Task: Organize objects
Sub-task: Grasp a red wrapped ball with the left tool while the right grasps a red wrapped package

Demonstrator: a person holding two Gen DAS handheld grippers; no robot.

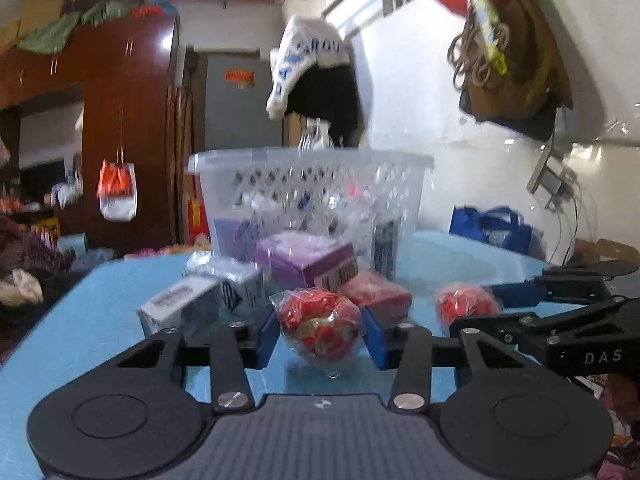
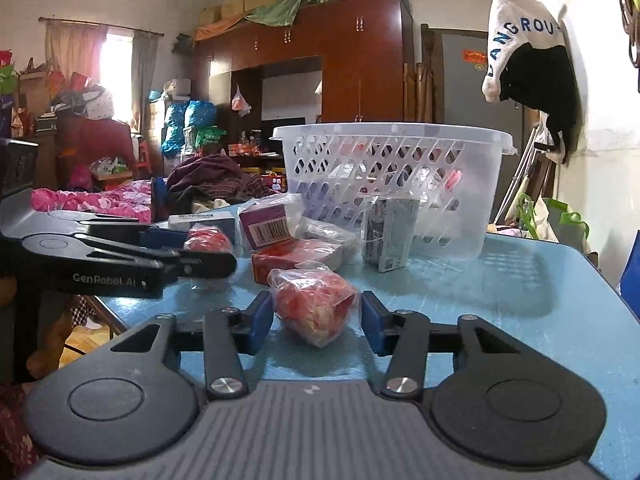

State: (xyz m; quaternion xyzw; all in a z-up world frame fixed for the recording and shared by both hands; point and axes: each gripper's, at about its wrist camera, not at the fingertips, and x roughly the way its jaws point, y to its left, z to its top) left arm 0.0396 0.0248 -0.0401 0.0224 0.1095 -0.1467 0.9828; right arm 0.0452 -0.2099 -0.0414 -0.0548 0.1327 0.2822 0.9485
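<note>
Left gripper (image 1: 320, 334) marked "GenRobot.AI" and right gripper (image 2: 318, 316) marked "DAS" are each clamping a red wrapped ball (image 1: 318, 326) (image 2: 314, 306).

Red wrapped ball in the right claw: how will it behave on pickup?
The red ball looks rounded, so it may roll if released on the table. Its loose clear wrapper is crinkly, probably slippery against the right claw. Looks small, likely light.

Red wrapped ball (image 1: 319, 326), purple box (image 1: 310, 260), clear lattice basket (image 1: 312, 188), blue table (image 1: 100, 320)
</note>
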